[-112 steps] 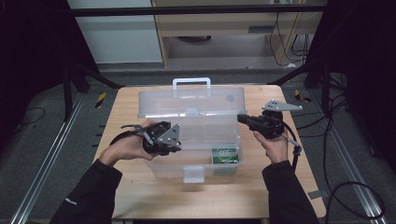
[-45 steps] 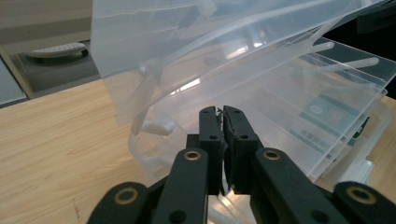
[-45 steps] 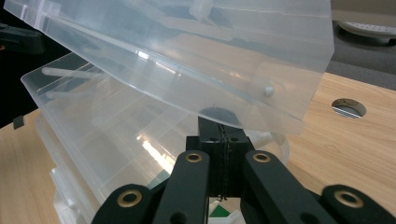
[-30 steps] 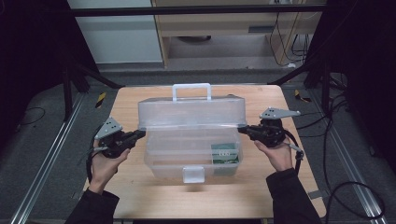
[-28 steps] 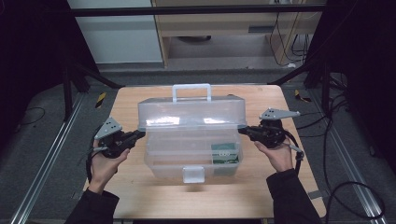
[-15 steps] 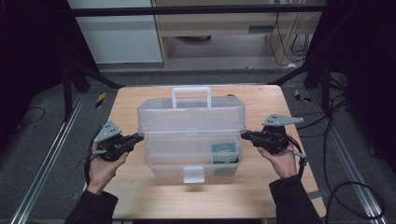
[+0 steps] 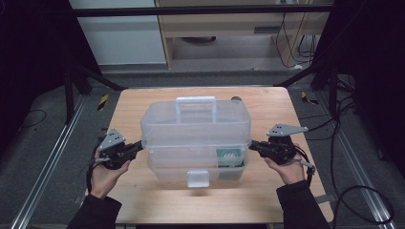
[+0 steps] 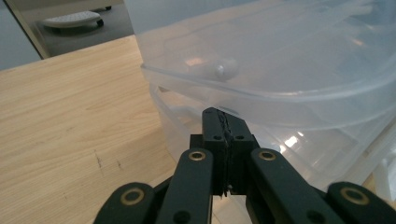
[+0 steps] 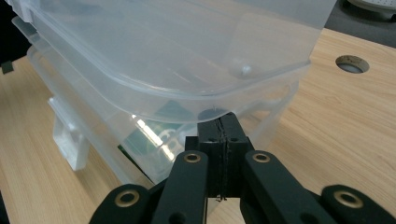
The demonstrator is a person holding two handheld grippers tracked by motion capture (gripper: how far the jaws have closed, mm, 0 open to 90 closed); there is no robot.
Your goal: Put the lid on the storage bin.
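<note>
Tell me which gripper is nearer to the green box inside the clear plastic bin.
Right. The right gripper sits at the bin's right end, close beside the green box. The left gripper is at the opposite end of the clear plastic bin, farther away.

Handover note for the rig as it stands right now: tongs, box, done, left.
Left tongs: shut, empty, tips under the lid's left edge.
Right tongs: shut, empty, tips under the lid's right edge.
Clear plastic box: mid-table, latch facing the person, green packet inside at its right.
Lid: over the base, seemingly not fully seated; a gap shows at both ends in the gripper views.
Done: packet is in the box, lid is over it.
Left, likely: seat the lid and close the front latch, which looks unfastened.
</note>
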